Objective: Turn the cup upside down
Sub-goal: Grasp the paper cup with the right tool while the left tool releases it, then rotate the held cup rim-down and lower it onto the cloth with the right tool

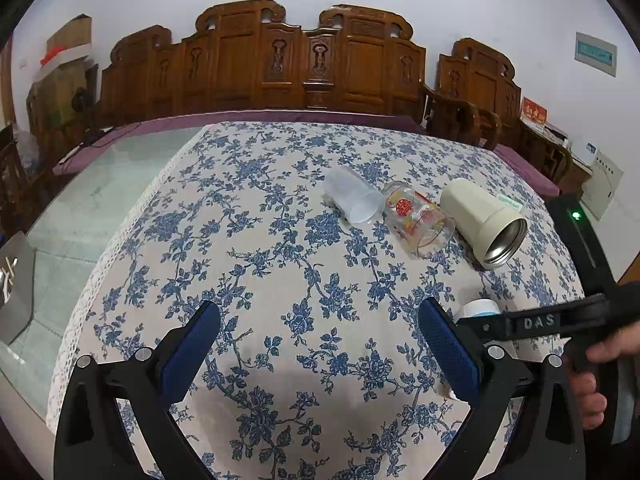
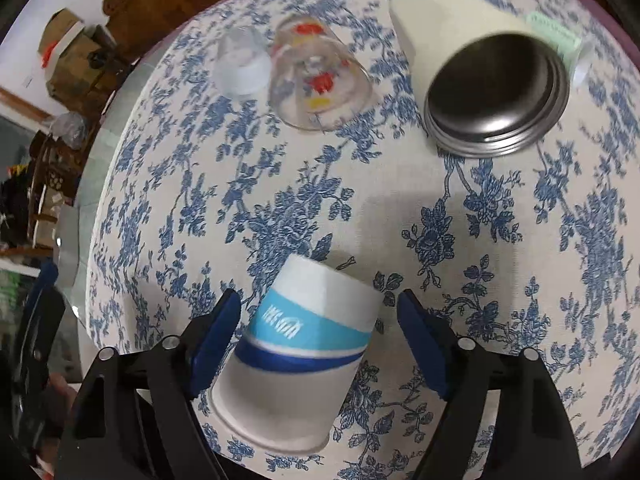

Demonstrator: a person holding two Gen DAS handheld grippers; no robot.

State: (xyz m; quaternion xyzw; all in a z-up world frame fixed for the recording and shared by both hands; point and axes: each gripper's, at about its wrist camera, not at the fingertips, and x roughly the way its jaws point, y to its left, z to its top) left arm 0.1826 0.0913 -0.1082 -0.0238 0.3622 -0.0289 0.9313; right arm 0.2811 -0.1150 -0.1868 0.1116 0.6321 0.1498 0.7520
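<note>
A white paper cup with blue bands (image 2: 298, 356) stands upside down on the floral cloth, rim down, between the open fingers of my right gripper (image 2: 320, 316); the pads stand apart from its sides. In the left wrist view only its top (image 1: 480, 307) shows behind the right gripper's black body. My left gripper (image 1: 320, 328) is open and empty above bare cloth. Three more cups lie on their sides at the far side: a clear plastic cup (image 1: 352, 200), a printed glass (image 1: 420, 220) and a cream steel-lined mug (image 1: 486, 222).
The blue floral tablecloth (image 1: 248, 240) covers part of a glass-topped table (image 1: 100, 200). Carved wooden chairs (image 1: 280, 60) stand along the wall behind. A small white tube with a green label (image 2: 568, 40) lies behind the mug.
</note>
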